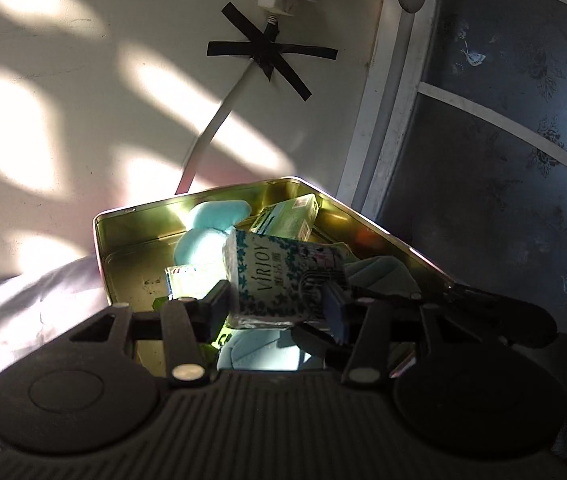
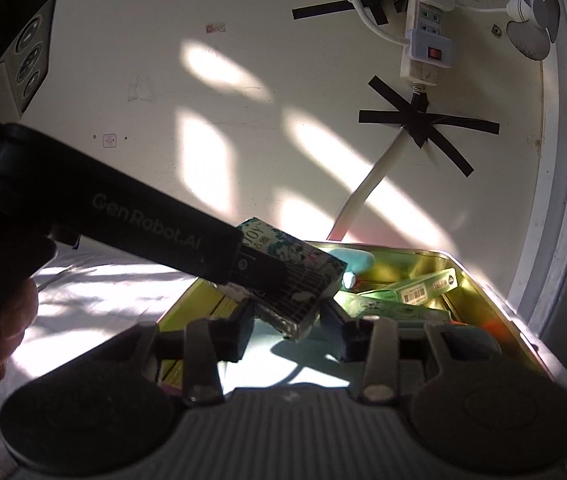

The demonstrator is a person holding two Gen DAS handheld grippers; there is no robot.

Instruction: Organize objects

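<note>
My left gripper [image 1: 279, 304] is shut on a white and teal tissue pack [image 1: 283, 276] marked VIRJOY and holds it over an open gold tin box [image 1: 123, 236]. The tin holds a light blue soft object [image 1: 211, 224], a green carton [image 1: 291, 216] and a small pack [image 1: 187, 280]. In the right wrist view the left gripper's body [image 2: 143, 228] reaches in from the left with the tissue pack [image 2: 295, 280] above the tin [image 2: 483, 312]. My right gripper [image 2: 287, 332] is open, its fingers on either side just below the pack, not touching it as far as I can tell.
The tin lies on a white sheet [image 1: 23, 312] against a cream wall. A power strip [image 2: 427, 32] and a taped cable [image 2: 367, 188] hang on the wall above. A dark flowered door panel [image 1: 503, 160] with a white frame stands at the right.
</note>
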